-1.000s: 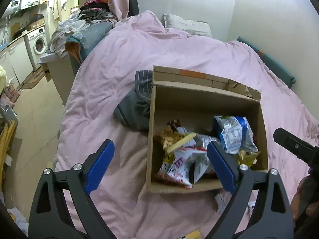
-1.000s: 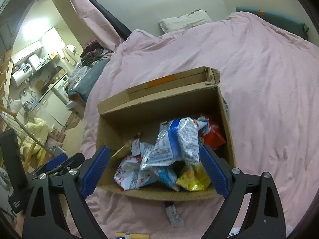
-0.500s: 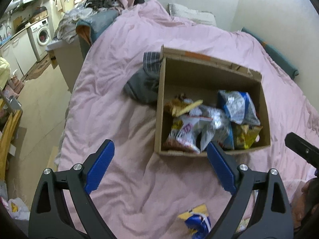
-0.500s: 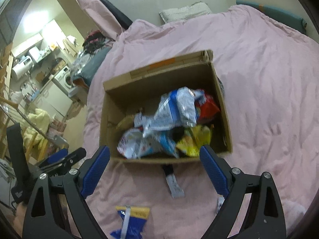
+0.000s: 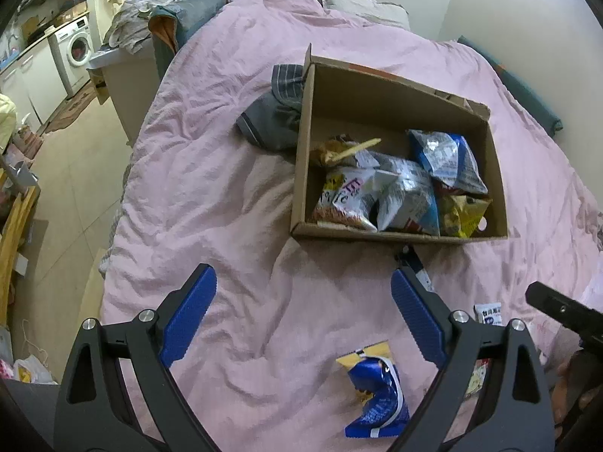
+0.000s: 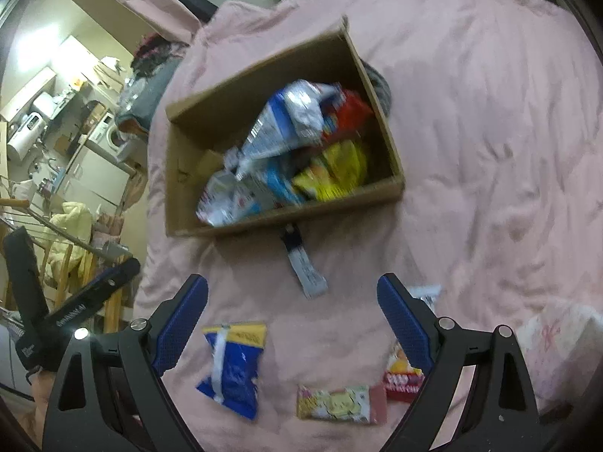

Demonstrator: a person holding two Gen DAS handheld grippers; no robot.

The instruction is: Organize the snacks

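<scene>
Although motion blur smears the right wrist view, the cardboard box on the pink quilt plainly holds a heap of crinkled foil packets. Nearer lie a blue-and-yellow bag, a flat pink-edged packet and a red packet half hidden behind a finger. Both views have drawn back from the box since a second ago. Left gripper and right gripper hang spread wide, empty.

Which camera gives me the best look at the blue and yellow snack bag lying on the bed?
Left wrist view: the blue and yellow snack bag is sharp and unobstructed between the open left gripper fingers. The right wrist view shows it whole too, but motion-blurred.
</scene>
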